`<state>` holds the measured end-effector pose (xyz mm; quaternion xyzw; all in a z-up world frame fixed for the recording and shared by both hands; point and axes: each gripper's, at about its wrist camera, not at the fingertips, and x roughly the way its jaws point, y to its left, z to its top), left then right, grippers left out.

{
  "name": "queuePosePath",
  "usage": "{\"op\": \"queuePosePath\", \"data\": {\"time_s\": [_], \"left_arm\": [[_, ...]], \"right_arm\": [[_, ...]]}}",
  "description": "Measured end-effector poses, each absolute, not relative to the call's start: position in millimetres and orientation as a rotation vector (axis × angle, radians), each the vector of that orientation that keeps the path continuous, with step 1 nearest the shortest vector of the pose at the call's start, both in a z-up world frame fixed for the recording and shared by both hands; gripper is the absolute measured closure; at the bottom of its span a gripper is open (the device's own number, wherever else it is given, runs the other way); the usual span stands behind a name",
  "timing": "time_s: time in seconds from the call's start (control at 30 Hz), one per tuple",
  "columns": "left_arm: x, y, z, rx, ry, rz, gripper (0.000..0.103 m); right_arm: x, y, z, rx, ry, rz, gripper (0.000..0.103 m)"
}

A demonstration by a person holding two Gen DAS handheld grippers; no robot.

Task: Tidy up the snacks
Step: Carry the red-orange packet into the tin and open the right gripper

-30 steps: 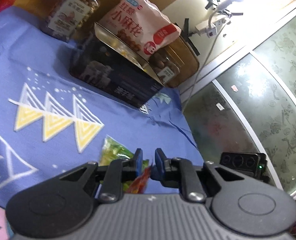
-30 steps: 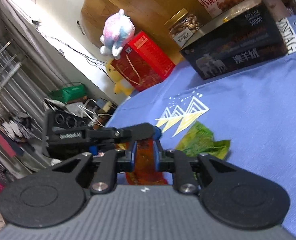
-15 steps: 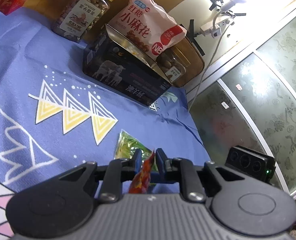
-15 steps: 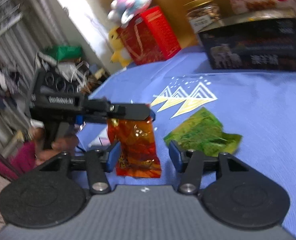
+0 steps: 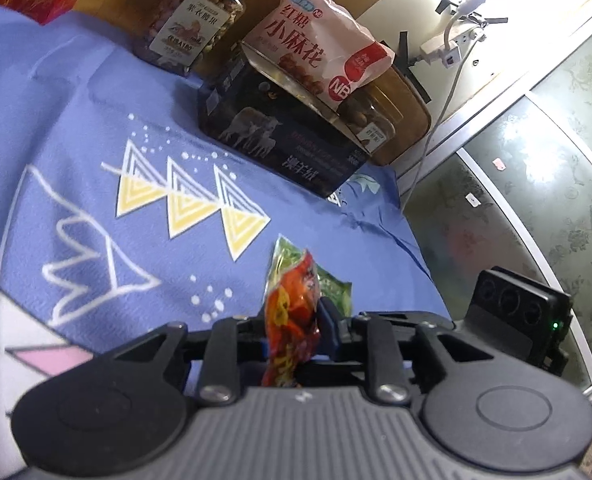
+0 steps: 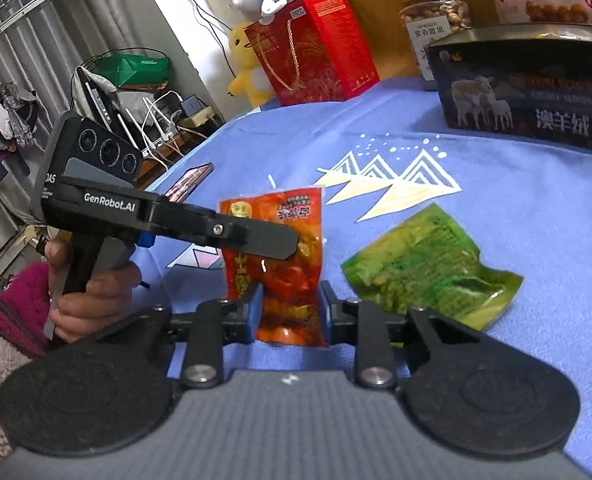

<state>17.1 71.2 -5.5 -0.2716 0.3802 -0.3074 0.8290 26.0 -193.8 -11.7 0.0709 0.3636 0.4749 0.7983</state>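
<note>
— Short of the dark box [image 5: 280, 136], what does your left camera give you?

— Your left gripper [image 5: 296, 322] is clenched on the red snack packet [image 5: 296, 296], which stands up between its pads, lifted off the blue cloth [image 5: 96, 120]. A second ago both tools pinched it; now yours alone carries it. The green packet [image 5: 332, 284] lies flat just past it, on the near side of the box.

— And the right camera?

— Your right gripper [image 6: 290, 312] has let go: its jaws stand apart on either side of the packet's lower end, while the left tool's finger crosses the packet's upper half. So the hand-over looks complete, and I'd judge you free to carry the red one off.

— Where would it go?

— Probably towards the box. A pink bag [image 5: 320, 52] of brown twists rests on its top, a lidded jar [image 6: 436, 28] of nuts stands just behind it, and a red gift carton [image 6: 316, 44] sits further left. Whether the box itself is open, you cannot tell.
</note>
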Motion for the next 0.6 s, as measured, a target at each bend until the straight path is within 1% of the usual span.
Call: {"op": "queuePosePath", "data": {"time_s": [0.07, 0.2, 0.4, 0.5, 0.6], "left_arm": [[25.7, 68.6, 2.8, -0.564, 0.8, -0.664, 0.082], [52.9, 54.7, 34.1, -0.485, 0.741, -0.68, 0.08], [125.1, 22.1, 88.1, -0.353, 0.622, -0.669, 0.075], [166.2, 8.9, 104.8, -0.318, 0.577, -0.643, 0.07], [200.7, -1.7, 108.0, -0.285, 0.551, -0.593, 0.068]], "right_arm": [[28.1, -194.2, -5.9, 0.154, 0.768, 1.007, 0.075], [45.0, -203.9, 13.2, 0.182, 0.702, 0.961, 0.076], [87.5, -213.5, 53.7, 0.135, 0.515, 0.811, 0.076], [117.7, -215.0, 64.5, 0.127, 0.427, 0.724, 0.076], [151.7, -215.9, 63.2, 0.131, 0.378, 0.661, 0.075]]}}
